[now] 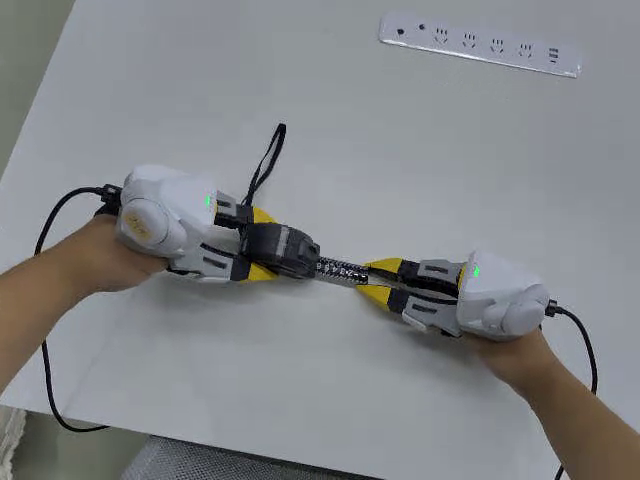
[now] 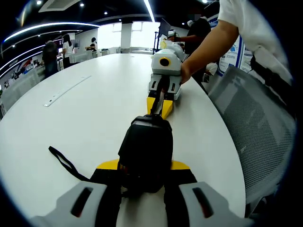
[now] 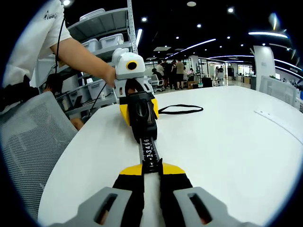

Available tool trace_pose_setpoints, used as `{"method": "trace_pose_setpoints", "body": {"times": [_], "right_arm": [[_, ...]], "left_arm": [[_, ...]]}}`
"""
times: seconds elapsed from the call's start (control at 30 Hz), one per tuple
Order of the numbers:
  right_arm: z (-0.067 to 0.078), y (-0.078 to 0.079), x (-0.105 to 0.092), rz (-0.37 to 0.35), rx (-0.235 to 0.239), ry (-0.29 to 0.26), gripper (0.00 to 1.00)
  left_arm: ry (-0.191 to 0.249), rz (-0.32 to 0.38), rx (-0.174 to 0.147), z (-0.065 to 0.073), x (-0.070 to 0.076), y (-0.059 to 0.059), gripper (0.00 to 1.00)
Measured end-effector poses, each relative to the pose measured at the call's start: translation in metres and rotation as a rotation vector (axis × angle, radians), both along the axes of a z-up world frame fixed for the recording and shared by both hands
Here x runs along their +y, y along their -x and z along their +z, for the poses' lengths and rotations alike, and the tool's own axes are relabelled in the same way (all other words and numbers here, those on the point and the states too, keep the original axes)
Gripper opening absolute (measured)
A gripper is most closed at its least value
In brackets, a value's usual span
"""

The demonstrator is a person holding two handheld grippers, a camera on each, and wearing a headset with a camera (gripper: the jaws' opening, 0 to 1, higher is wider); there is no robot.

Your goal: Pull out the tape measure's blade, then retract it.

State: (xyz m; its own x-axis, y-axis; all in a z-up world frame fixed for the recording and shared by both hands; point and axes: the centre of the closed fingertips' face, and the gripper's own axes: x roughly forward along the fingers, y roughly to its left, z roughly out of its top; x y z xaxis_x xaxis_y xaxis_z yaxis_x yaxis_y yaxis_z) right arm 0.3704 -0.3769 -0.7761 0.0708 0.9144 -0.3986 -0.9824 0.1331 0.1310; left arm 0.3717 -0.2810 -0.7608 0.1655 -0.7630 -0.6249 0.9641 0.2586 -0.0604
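A black tape measure (image 1: 281, 250) lies low over the white table, and my left gripper (image 1: 258, 243) is shut on its case (image 2: 146, 150). Its black wrist strap (image 1: 266, 163) trails away across the table (image 2: 64, 162). A short length of blade (image 1: 340, 270) with printed numbers runs from the case to my right gripper (image 1: 384, 282), which is shut on the blade's end (image 3: 150, 156). In the right gripper view the case (image 3: 142, 115) sits ahead between the left gripper's yellow fingers. The two grippers face each other, a short span apart.
A white power strip (image 1: 480, 44) lies at the far right of the table (image 1: 400, 140). A grey mesh chair (image 2: 255, 142) stands beside the table's near edge. Black cables trail from both grippers. People stand far back in the room.
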Motion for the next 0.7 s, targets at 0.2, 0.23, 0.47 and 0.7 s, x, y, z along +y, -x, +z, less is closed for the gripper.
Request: {"method": "trace_pose_setpoints", "body": {"times": [0.2, 0.23, 0.47, 0.7], "right_arm": [[-0.001, 0.001, -0.005, -0.013, -0.002, 0.000, 0.09], [-0.001, 0.002, -0.006, -0.016, -0.002, 0.000, 0.09], [0.002, 0.006, -0.009, -0.026, -0.005, -0.001, 0.09], [0.004, 0.008, -0.014, -0.029, -0.010, -0.003, 0.09]], "left_arm": [[-0.006, -0.003, -0.003, 0.000, 0.000, 0.001, 0.31], [-0.008, -0.004, -0.004, 0.000, 0.000, 0.001, 0.31], [-0.011, -0.005, -0.004, -0.001, -0.001, 0.004, 0.31], [-0.014, -0.008, -0.005, -0.001, -0.003, 0.005, 0.31]]}}
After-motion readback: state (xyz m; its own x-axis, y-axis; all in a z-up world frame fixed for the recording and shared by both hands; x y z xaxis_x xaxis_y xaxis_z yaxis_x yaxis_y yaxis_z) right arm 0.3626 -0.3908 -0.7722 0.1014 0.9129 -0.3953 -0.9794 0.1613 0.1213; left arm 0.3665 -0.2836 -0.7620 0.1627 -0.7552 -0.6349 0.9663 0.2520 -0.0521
